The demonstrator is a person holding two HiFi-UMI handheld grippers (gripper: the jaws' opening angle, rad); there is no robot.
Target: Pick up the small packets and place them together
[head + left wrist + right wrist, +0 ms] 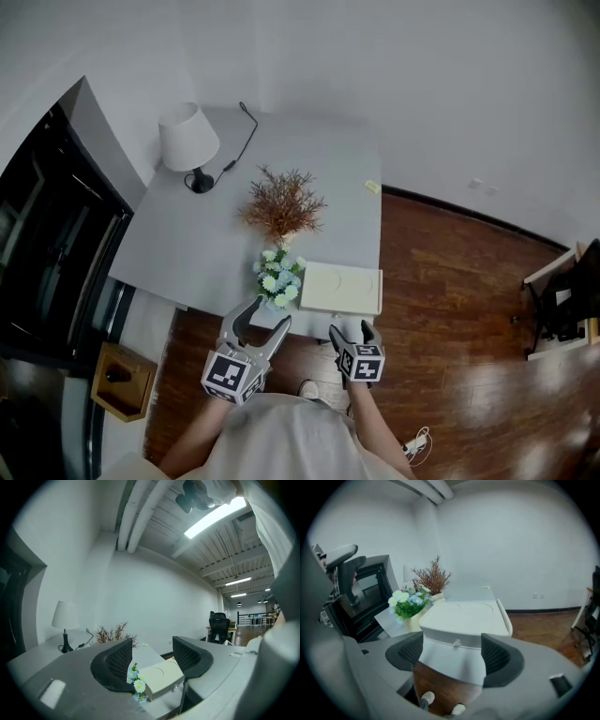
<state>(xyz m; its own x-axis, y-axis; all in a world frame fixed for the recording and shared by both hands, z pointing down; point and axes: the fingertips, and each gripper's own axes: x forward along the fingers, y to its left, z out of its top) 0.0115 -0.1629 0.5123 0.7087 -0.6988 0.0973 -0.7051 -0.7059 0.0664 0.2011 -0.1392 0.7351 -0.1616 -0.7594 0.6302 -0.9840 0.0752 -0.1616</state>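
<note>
Matt, smooth: grey rectangular table (202, 234). Glossy, reflective: brown plank wood floor (450, 300). Smooth satin, plastic-looking: cream flat rectangular box (342, 288). Matt, cloth or paper, can't tell: white conical lampshade (187, 139). Matt grey plastic: left claw (151, 660) & right claw (452, 653), w/ black rough mesh-grid pads (117, 658).

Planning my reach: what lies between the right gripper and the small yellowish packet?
The flat white box, then bare grey tabletop; the head view shows it.

Grey tongs (270, 314), black mesh pads (117, 660), marker cubes (232, 375)
</note>
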